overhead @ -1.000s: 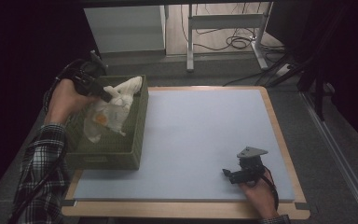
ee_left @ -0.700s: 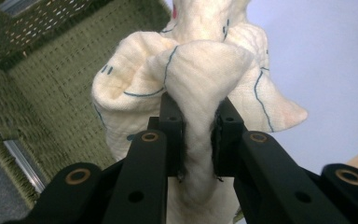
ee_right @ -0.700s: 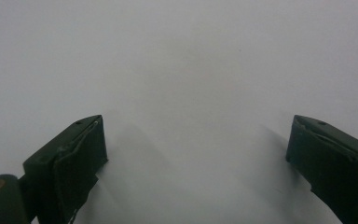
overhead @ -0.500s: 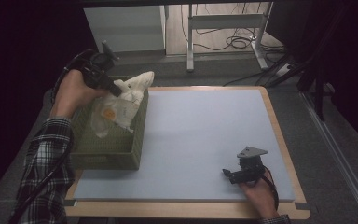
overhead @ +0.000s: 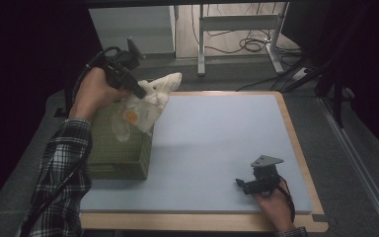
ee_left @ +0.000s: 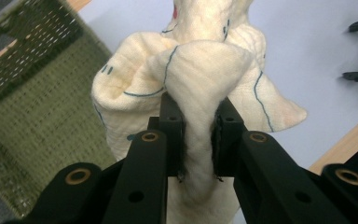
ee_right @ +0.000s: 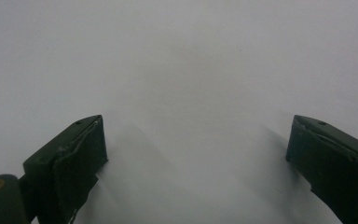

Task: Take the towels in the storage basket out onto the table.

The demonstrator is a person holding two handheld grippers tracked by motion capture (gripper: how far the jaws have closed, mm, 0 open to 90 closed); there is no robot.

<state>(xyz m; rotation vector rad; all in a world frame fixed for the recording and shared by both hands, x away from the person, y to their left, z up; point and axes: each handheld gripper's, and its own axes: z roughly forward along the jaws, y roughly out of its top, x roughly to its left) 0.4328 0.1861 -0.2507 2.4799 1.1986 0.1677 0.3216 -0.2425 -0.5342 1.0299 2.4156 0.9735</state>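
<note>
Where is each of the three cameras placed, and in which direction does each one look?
High view: above the person's side, looking forward and down on the blue mat; forearms, left gripper, right gripper.
Left gripper view: on the left gripper, looking along its jaws, shut on the cream cloth, over the green basket.
Right gripper view: on the right gripper, jaws apart, facing bare mat.
Shared: high and left gripper views both show cloth and basket.

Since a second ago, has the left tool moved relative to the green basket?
Yes. The left tool, shut on the cream cloth, has moved up and toward the far edge of the green basket, lifting the cloth out.
</note>
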